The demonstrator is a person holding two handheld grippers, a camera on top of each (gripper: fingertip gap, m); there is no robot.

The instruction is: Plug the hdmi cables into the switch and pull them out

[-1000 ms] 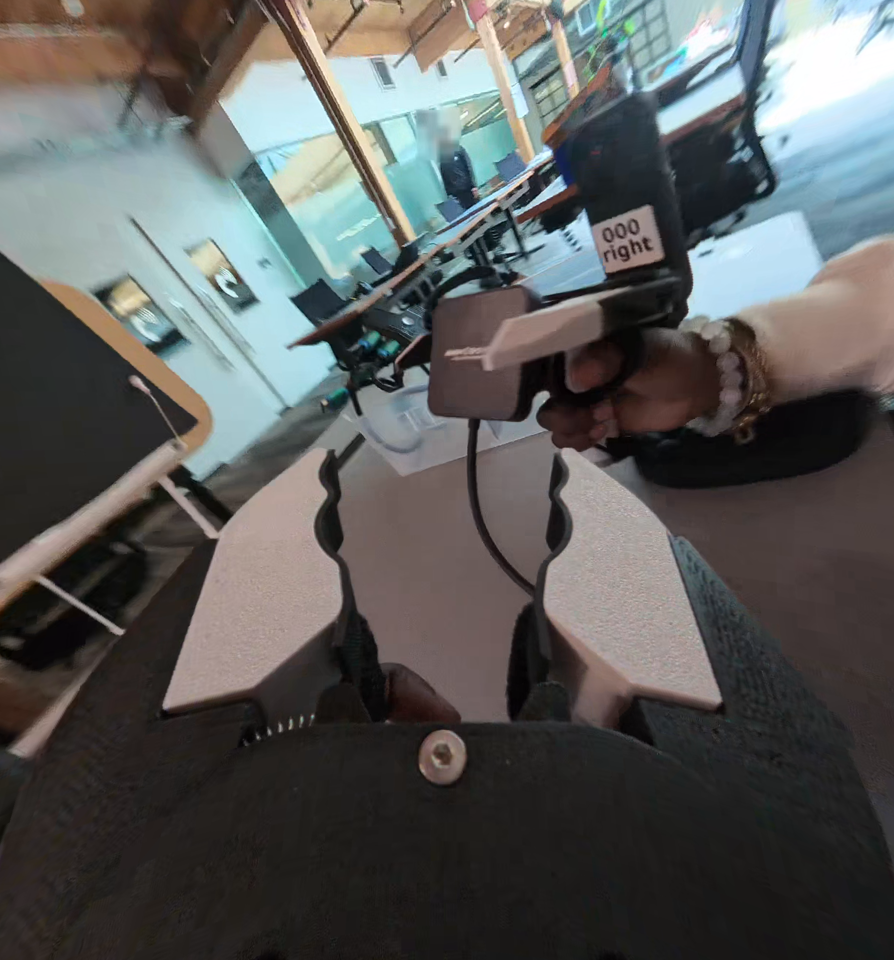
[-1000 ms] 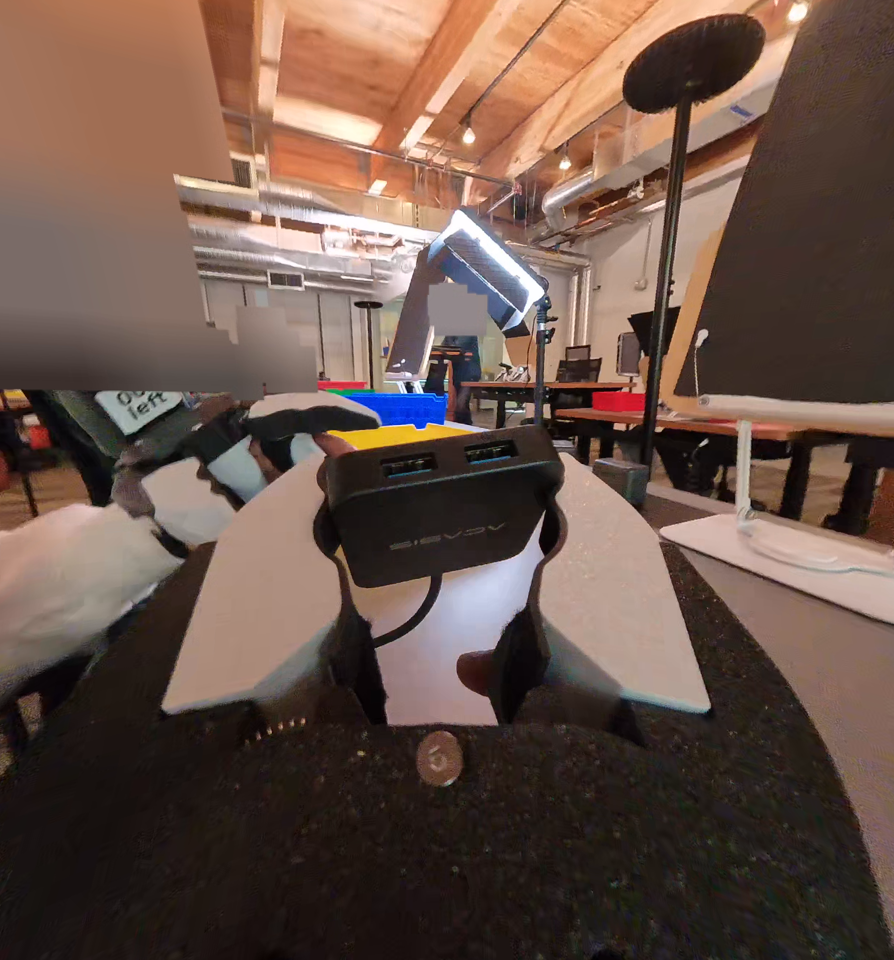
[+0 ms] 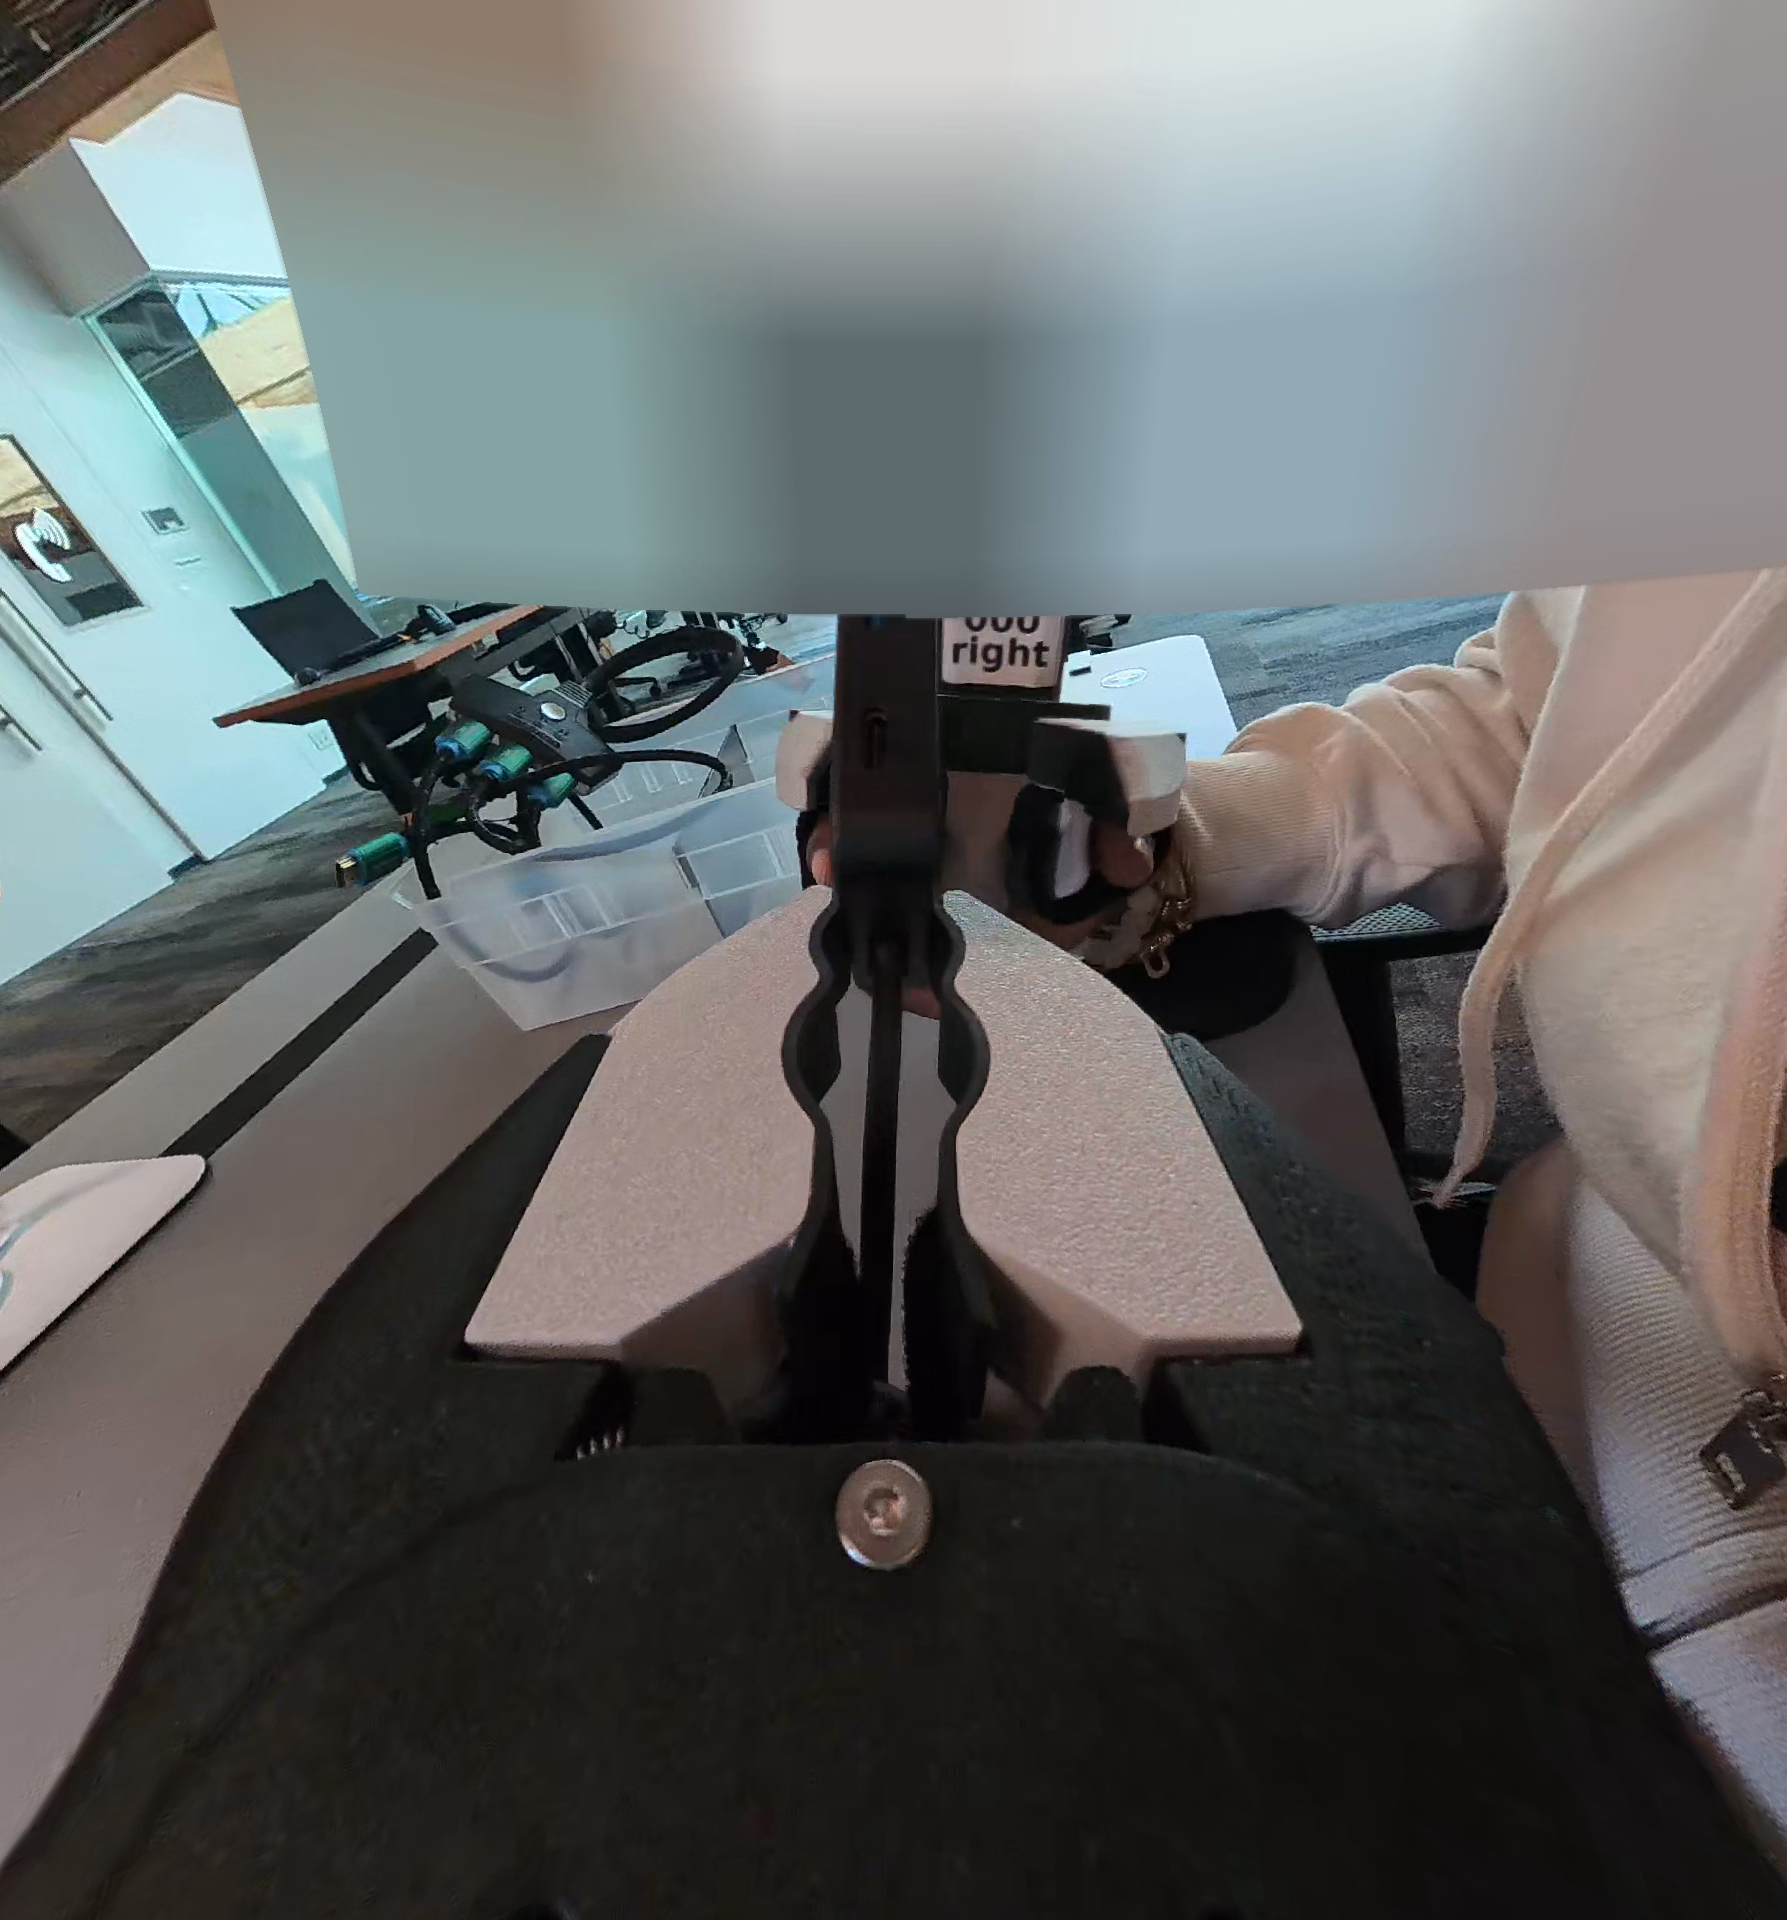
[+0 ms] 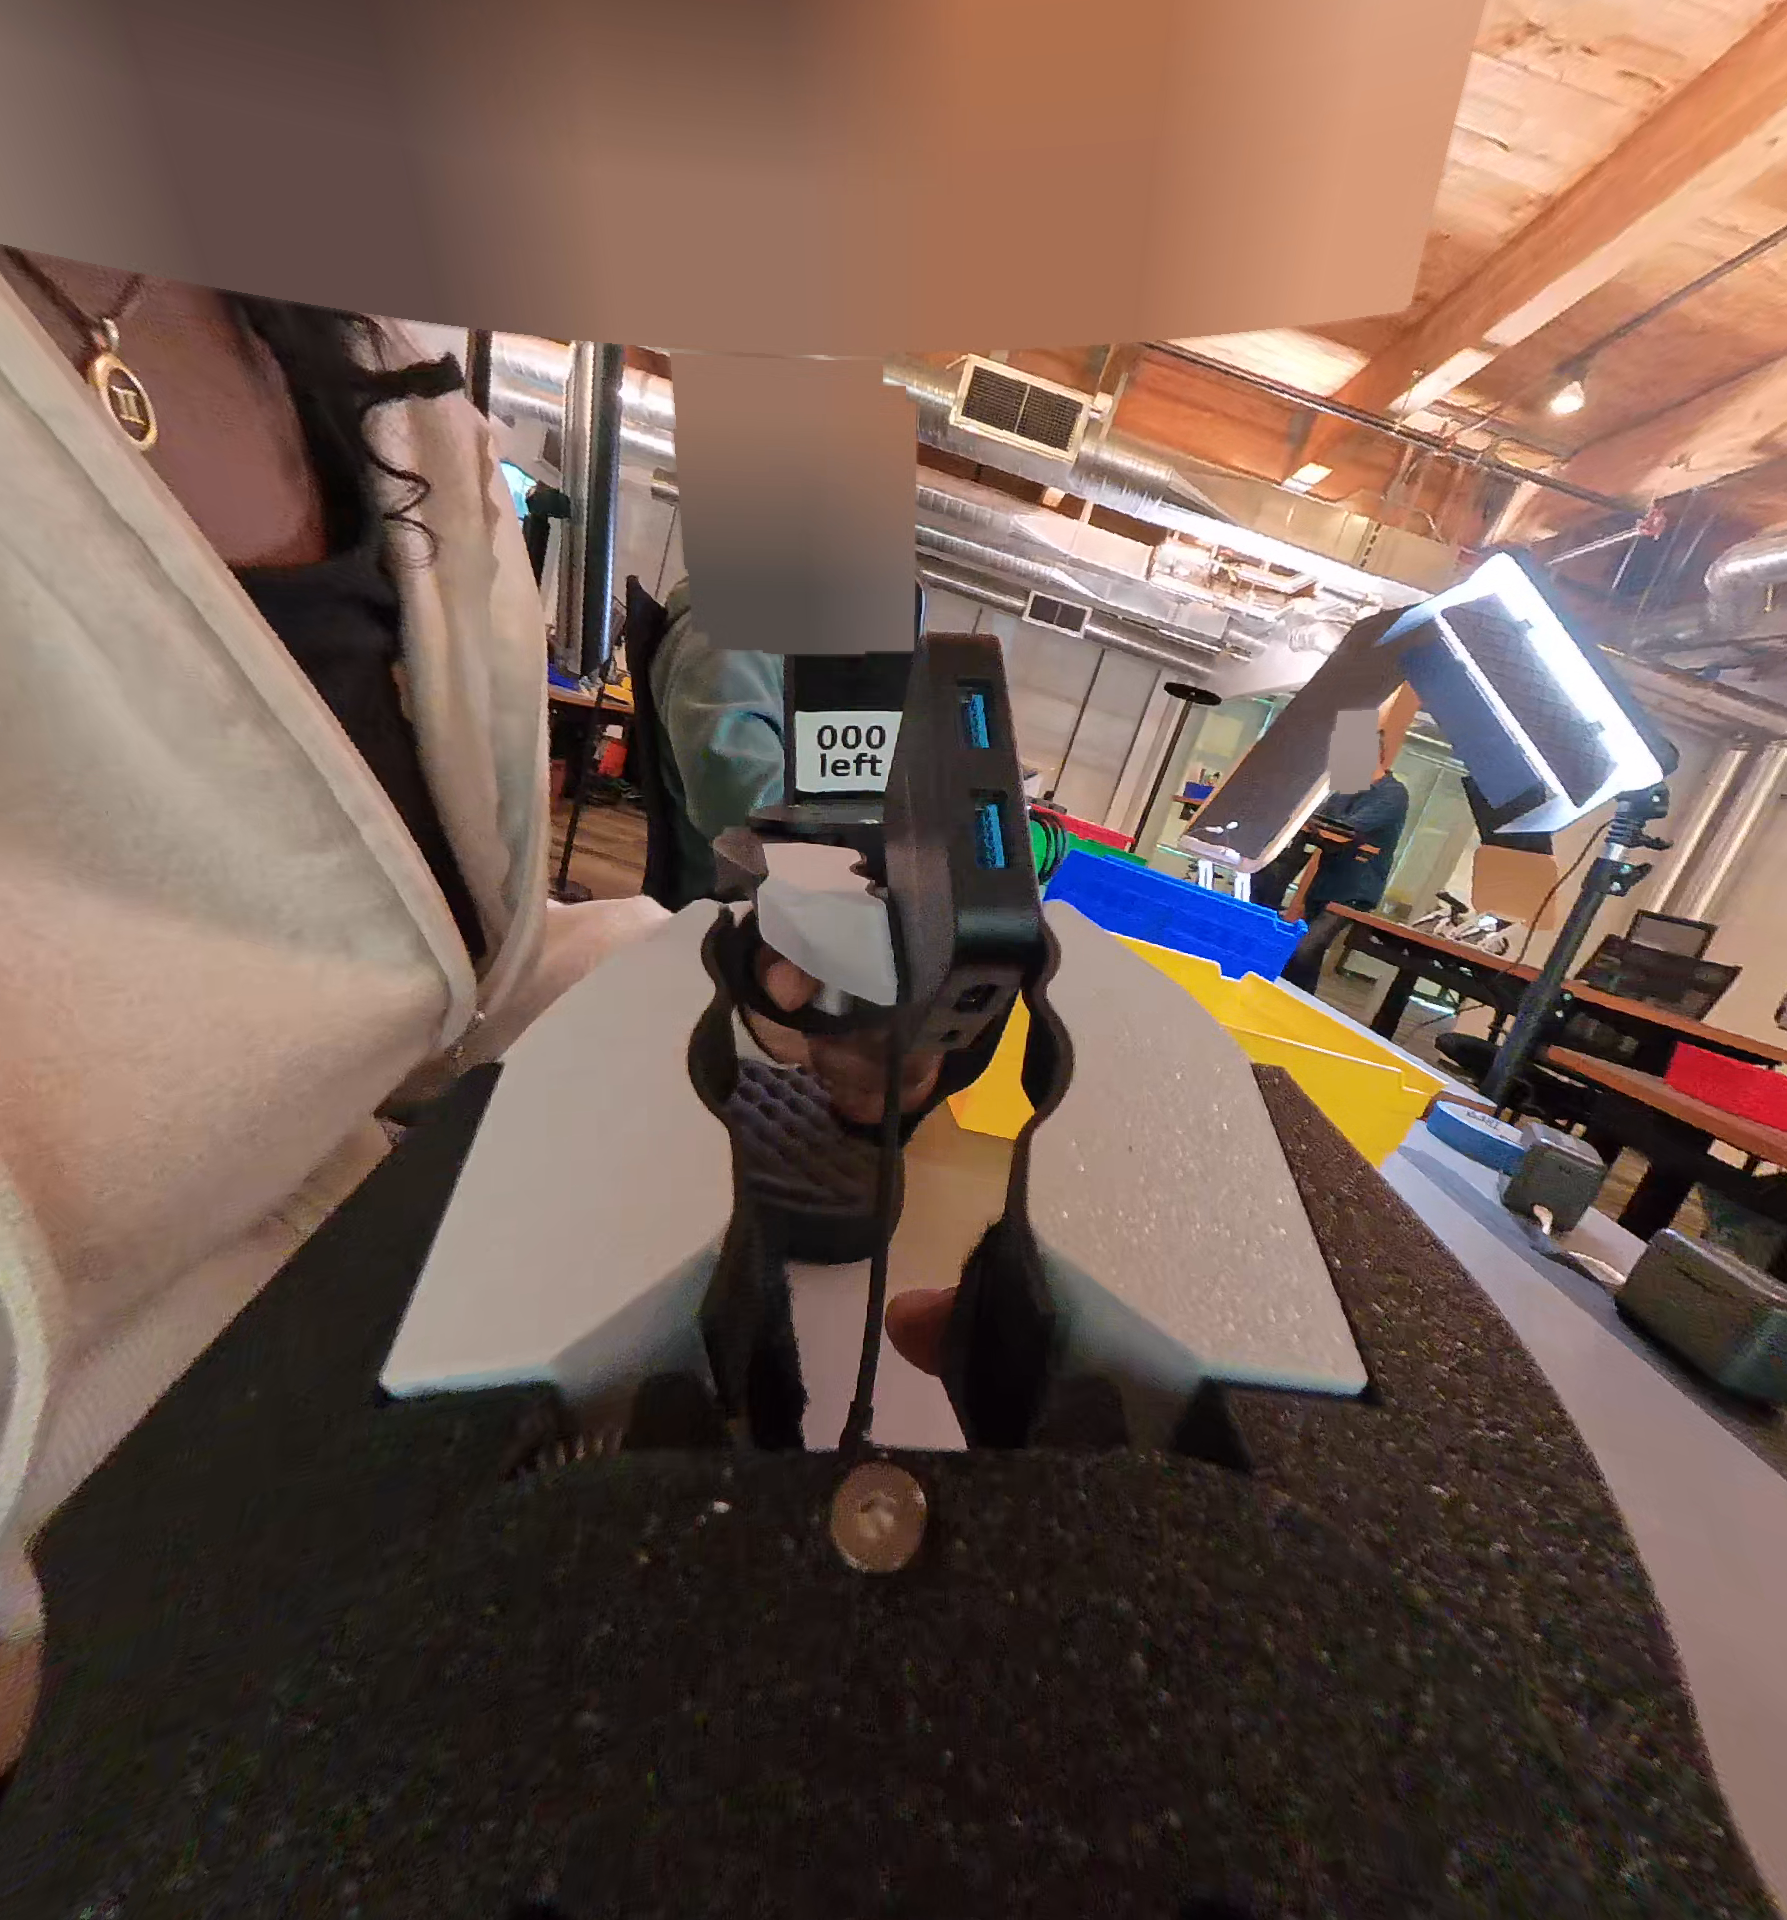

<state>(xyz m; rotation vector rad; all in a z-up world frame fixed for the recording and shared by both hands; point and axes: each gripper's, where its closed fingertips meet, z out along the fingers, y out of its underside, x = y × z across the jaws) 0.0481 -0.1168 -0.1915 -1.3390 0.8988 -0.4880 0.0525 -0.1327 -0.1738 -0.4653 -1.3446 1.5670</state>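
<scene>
Behind both grippers runs a grey tabletop (image 3: 276, 1049). Left gripper (image 3: 884, 961) pinches the black switch (image 3: 884, 769) near its cable end, narrowly parted; right gripper (image 4: 873, 987) grips its body, probably a handover, ports exposed, above the tabletop's near edge.

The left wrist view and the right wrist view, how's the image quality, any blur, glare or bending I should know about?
Left wrist view: the black switch pinched in the left gripper is sharp and seen edge-on, and the room's straight lines bend at the edges. Right wrist view: the lit panel lamp glares white, and the right gripper is crisp. A smooth masking patch covers the top of both views.
</scene>
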